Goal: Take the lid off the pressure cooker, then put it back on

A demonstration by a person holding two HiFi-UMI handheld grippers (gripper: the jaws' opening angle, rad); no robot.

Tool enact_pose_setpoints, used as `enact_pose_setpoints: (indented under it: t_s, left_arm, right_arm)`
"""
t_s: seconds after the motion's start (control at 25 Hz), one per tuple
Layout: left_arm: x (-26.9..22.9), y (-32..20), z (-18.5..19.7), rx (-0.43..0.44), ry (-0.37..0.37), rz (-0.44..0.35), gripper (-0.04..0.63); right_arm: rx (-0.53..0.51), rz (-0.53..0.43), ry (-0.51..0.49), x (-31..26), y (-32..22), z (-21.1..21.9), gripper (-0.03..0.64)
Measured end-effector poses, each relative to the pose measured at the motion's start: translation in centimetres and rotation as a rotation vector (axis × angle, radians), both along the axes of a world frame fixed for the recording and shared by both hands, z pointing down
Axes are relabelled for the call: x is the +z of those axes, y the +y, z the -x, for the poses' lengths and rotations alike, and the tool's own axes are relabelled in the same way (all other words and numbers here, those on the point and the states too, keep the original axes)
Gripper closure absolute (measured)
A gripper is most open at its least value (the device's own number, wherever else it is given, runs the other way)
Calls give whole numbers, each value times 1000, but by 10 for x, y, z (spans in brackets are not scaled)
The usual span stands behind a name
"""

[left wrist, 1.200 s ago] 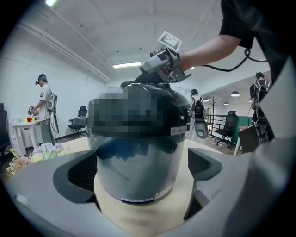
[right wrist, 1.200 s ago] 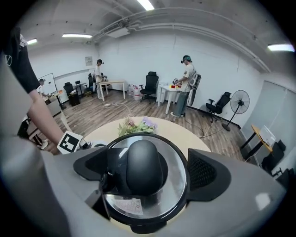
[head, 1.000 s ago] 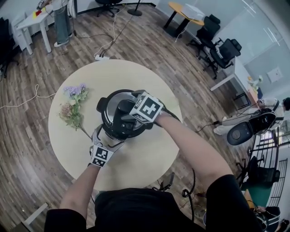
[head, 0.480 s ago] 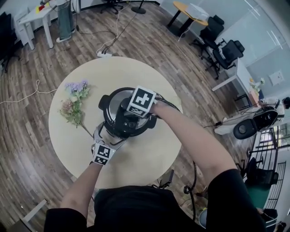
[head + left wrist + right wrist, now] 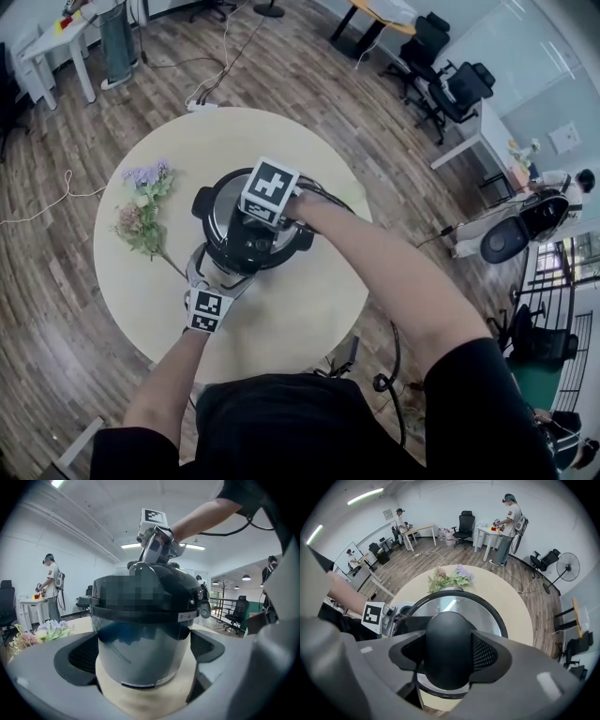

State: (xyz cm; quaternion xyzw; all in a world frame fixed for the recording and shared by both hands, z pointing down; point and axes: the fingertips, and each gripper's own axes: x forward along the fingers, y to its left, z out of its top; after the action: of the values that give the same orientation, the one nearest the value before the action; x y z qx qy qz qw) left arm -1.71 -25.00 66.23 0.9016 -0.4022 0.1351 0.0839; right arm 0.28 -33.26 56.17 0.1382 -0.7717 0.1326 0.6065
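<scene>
Head view, left to right. Flowers (image 5: pixel 141 202) lie at the left edge of the round table (image 5: pixel 300 319), well apart from the work.

Left gripper (image 5: pixel 220 274) sits low at the near-left side of the pressure cooker (image 5: pixel 223 211), which stands mid-table. Left gripper view: 2 jaws either side of the cooker's lower steel wall, pads against it. It is clamped on the body, bracing it.

Lid (image 5: pixel 483 609) is on and looks seated, with its dark rim even wherever it shows.

Right gripper (image 5: pixel 255 232) comes down steeply from above. Right gripper view: the domed black lid handle (image 5: pixel 447 648) fills the gap, and both pads press its flanks. The jaws have just been closing onto it.

Judgement:
- The lid is rigid and probably weighty.
- Its polished steel is too slick and broad to pinch, so the handle is the only sound hold.
- The handle is smooth and rounded, so it could rotate or slide within the pads under load.
- A locking lid likely needs a twist before it lifts, so the left clamp matters to stop the pot turning with it.
</scene>
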Motion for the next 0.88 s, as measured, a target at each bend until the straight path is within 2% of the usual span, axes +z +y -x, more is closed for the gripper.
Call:
enact_pose_setpoints:
  t_s: [0.2, 0.36, 0.48, 0.68, 0.76, 0.88]
  left_arm:
    - [-1, 0, 0, 16, -13, 13, 6]
    - [-1, 1, -1, 15, -17, 16, 6]
    - [0, 1, -1, 14, -19, 19, 6]
    - [1, 1, 0, 8, -23, 22, 6]
    - [1, 1, 0, 11, -23, 24, 6]
    - [1, 1, 0, 15, -21, 27, 6]
  right_arm:
    - [65, 19, 43, 0, 0, -1, 331]
    - [171, 25, 47, 0, -3, -3, 331]
    - [321, 34, 46, 3, -8, -6, 330]
    - [635, 69, 65, 7, -12, -12, 330]
    - [647, 70, 73, 5, -11, -13, 328]
    - [594, 50, 49, 5, -13, -13, 327]
